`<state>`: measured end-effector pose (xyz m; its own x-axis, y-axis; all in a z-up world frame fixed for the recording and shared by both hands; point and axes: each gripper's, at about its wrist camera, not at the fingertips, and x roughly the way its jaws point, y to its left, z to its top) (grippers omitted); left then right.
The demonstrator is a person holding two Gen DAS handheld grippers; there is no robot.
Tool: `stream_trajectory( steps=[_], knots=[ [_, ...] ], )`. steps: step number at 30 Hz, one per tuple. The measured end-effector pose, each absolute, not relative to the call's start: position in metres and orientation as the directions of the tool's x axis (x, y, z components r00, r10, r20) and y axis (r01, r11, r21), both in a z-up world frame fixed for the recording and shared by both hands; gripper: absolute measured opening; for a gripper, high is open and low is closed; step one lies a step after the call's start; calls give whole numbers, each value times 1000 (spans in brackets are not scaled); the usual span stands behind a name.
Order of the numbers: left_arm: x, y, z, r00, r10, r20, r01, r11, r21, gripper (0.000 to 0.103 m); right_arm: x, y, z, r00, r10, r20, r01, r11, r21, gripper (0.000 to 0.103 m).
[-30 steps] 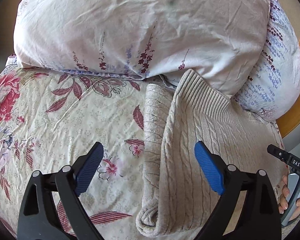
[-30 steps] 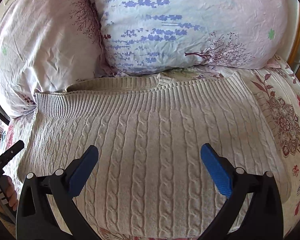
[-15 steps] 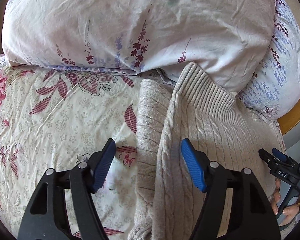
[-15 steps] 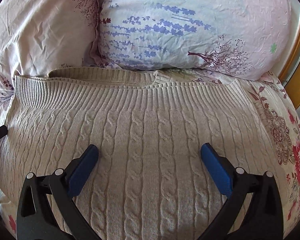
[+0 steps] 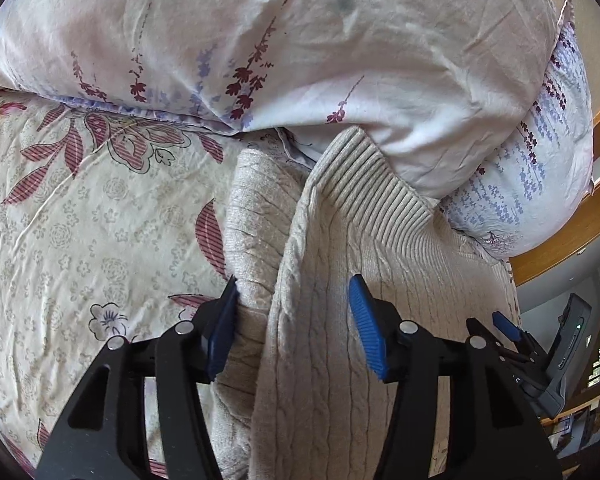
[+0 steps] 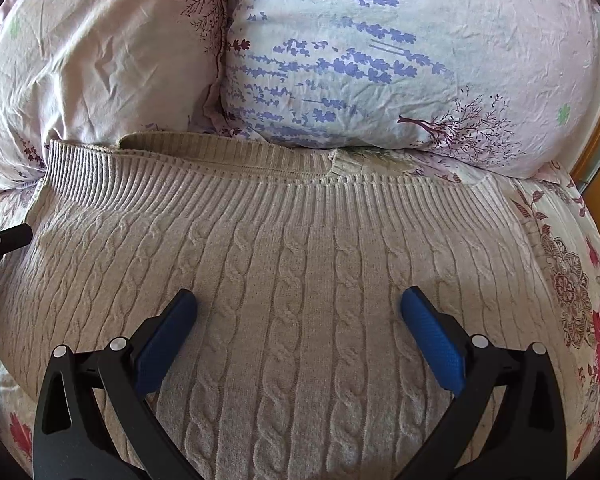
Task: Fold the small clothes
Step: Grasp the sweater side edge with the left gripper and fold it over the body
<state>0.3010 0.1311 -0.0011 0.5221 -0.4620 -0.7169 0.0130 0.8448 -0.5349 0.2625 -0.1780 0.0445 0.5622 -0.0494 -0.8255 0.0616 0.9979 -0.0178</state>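
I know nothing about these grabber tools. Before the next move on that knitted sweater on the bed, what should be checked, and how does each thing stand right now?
1. Fabric between the left gripper fingers: ok. The jaws are closing around the side edge of the beige cable-knit sweater, the folded sleeve included.
2. Left grip firm: not ok yet. One pad touches the sleeve; the other stands clear.
3. Right gripper ready: ok. Its jaws are wide open above the sweater's middle, holding nothing.
4. Sweater lying flat: ok. The body is spread smoothly on the floral bedspread.
5. Room at the far end: not ok. The ribbed edge butts against the pillows.
6. All layers caught: cannot tell.
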Motion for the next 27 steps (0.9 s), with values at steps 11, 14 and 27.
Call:
stream_trajectory(
  steps=[11,14,27],
  knots=[
    [298,123,9,529,-555,-642,24,766,-642,21,262,-175,41,565,-70,-822,40,998,-57,102],
    [291,112,29,542,-583,-605,70,749,-659,20,262,-172,40,567,-79,-820,34,997,-72,102],
    [265,28,78,514,-742,-431,197,591,-782,20,264,-167,38,581,-94,-808,3,994,-113,102]
  ],
)
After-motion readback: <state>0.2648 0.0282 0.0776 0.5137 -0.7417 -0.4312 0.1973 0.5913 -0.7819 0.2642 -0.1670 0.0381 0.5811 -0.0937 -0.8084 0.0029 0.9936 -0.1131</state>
